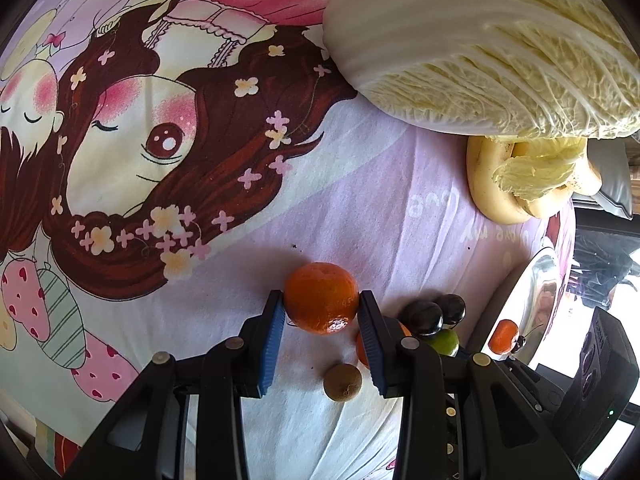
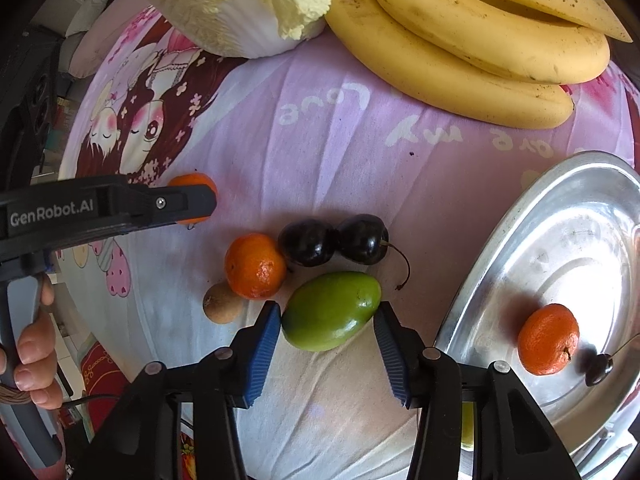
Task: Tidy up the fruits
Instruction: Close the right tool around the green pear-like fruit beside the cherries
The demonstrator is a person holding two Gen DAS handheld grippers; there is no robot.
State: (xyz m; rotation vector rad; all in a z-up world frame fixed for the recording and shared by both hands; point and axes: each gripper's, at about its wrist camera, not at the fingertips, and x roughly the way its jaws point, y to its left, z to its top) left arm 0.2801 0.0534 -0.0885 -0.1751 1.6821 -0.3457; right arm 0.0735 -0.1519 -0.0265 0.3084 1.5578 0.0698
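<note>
3 mandarins (image 2: 255, 266), 3 cherries (image 2: 307, 243), 1 green fruit (image 2: 331, 311), 1 tray (image 2: 560, 240).

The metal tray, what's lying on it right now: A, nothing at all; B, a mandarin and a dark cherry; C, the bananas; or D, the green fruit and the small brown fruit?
B: on the metal tray sit one mandarin and a dark cherry beside it, while the bananas and the green fruit lie on the printed cloth.
</note>
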